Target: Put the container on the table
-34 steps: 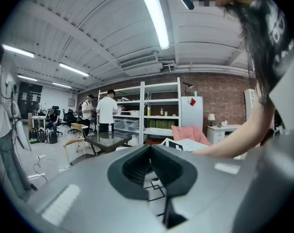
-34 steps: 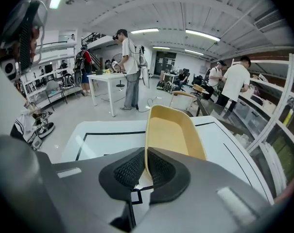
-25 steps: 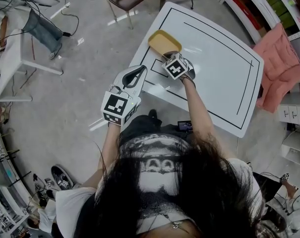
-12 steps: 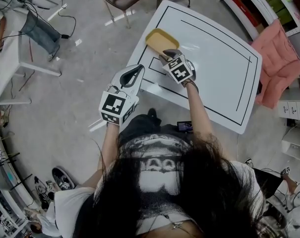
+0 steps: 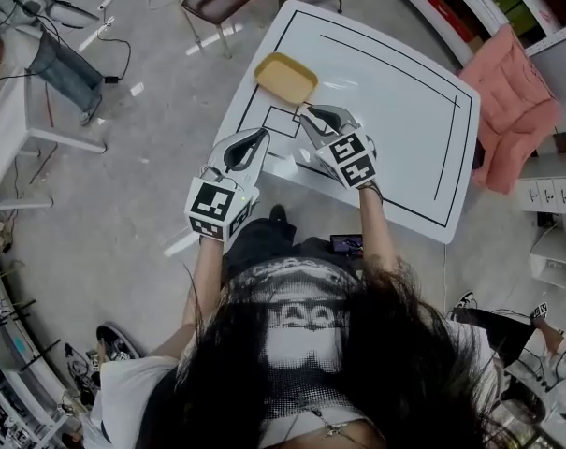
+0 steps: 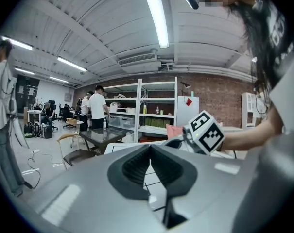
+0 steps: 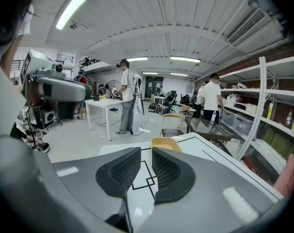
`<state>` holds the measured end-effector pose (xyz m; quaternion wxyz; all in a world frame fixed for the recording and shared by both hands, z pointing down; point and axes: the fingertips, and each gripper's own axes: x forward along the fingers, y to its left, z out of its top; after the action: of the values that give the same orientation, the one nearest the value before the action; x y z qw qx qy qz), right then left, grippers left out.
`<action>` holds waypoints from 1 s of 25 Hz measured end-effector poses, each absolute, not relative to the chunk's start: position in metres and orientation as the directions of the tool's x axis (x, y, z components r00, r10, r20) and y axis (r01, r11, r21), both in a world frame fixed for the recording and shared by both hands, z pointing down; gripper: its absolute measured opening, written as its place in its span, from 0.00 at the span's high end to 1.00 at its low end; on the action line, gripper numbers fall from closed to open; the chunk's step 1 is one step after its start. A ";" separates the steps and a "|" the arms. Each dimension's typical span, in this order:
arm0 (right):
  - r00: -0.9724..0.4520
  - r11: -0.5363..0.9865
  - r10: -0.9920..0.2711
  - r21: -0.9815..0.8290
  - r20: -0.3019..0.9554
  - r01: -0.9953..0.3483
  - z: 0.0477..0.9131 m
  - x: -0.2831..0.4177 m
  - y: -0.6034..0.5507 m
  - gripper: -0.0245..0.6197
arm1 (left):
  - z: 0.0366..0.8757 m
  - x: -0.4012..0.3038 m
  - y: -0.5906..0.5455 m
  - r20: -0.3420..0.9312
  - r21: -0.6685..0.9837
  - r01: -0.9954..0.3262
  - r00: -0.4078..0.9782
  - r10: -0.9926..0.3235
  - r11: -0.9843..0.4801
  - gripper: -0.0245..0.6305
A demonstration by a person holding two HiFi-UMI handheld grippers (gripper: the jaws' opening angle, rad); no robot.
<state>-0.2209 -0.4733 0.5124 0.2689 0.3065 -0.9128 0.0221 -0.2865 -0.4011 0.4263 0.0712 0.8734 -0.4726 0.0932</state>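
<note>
Shallow yellow plastic container [image 5: 285, 78]: on the white rectangular table [image 5: 404, 110], near its left corner. Your right gripper [image 5: 312, 112]: above the table, jaws slightly parted, empty (container just ahead). Your left gripper [image 5: 260, 135]: beside the table, closed, empty.

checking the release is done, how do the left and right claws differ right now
The left claw is shut, tips meeting; the right claw is open, with a gap between its jaws. The left claw hangs at the near edge of the table; the right claw is further over the table, pointing at the container. Both are empty, and the container sits on the table, clear of both.
</note>
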 end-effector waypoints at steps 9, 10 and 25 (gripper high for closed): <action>-0.692 0.789 -0.585 0.098 0.422 -0.607 0.473 -0.152 -0.414 0.85 | 0.421 -0.222 -0.377 0.237 0.049 -0.825 0.558 -0.795 -0.564 0.96; -0.693 0.788 -0.586 0.097 0.420 -0.608 0.470 -0.143 -0.406 0.85 | 0.420 -0.214 -0.372 0.239 0.049 -0.823 0.560 -0.793 -0.567 0.96; -0.710 0.781 -0.607 0.105 0.358 -0.615 0.454 -0.014 -0.284 0.88 | 0.424 -0.083 -0.272 0.245 0.039 -0.818 0.565 -0.788 -0.574 0.96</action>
<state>-0.0142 -0.2839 0.4538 0.1895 0.3304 -0.9246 0.0109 -0.0826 -0.2716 0.4239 0.0740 0.8815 -0.4554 0.1009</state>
